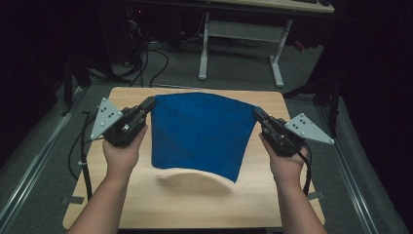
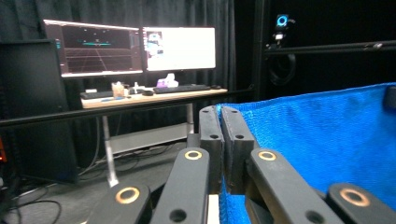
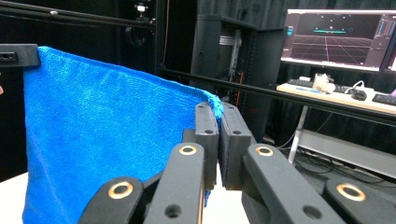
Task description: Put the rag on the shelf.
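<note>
A blue cloth [image 1: 199, 134] hangs above the wooden surface [image 1: 195, 204], held up by its two top corners: the left tongs [image 1: 148, 103] pinch the top left corner and the right tongs [image 1: 257, 113] pinch the top right one, both sets of jaws pressed together on the fabric, as the left gripper view [image 2: 219, 122] and the right gripper view [image 3: 215, 116] show close up. The step in hand looks like spreading the cloth out in the air before laying it down or folding it. To do this well, both hands should keep the top edge taut and level, pulling gently apart so the fabric does not sag in the middle, and the grip on each corner should stay firm, since only a small bit of cloth sits between the jaws. Lowering should be even on both sides, letting the bottom edge meet the wood first. The cloth hangs as a sheet with its top edge running left to right across the surface and its faces turned toward and away from the person; its lower edge slopes, the right corner hanging nearer the person than the left, and casts a shadow below. Its long axis is hard to tell, as width and drop look about equal.
</note>
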Motion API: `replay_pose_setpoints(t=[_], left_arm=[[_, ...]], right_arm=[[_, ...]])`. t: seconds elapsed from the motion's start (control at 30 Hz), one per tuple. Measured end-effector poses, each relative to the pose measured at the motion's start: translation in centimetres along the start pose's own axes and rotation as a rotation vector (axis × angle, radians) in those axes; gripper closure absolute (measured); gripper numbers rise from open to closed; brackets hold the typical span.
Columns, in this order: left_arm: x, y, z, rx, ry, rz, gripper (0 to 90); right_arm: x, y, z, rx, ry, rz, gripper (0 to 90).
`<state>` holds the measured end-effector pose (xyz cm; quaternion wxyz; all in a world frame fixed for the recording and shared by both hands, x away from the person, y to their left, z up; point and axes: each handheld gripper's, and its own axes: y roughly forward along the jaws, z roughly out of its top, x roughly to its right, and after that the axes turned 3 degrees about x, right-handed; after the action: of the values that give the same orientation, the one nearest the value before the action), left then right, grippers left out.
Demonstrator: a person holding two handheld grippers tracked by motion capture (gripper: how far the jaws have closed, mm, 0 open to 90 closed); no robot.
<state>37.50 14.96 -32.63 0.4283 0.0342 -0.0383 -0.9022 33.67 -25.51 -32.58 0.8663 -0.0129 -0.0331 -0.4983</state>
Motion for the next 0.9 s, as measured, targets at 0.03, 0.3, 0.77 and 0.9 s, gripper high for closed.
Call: replay_pose_setpoints(t=[0.03,0.3,0.77,0.9], left_arm=[[-0.1,0.3,0.1,-0.004,0.006,0.004,88.7],[-1.8,3.0,0.4,-0.067,0.011,0.011,88.7],[-4.3,6.8,1.1,-0.166,0.044,0.087,88.7],[-4.7,7.8,1.3,-0.173,0.048,0.103,88.7]], right_arm=[[0.1,0.2,0.1,-0.002,0.0,-0.004,88.2],[1.7,2.2,1.4,-0.005,0.014,-0.017,88.2],[4.3,6.5,2.4,-0.041,0.041,-0.069,88.2],[5.0,7.5,2.5,-0.053,0.042,-0.08,88.2]])
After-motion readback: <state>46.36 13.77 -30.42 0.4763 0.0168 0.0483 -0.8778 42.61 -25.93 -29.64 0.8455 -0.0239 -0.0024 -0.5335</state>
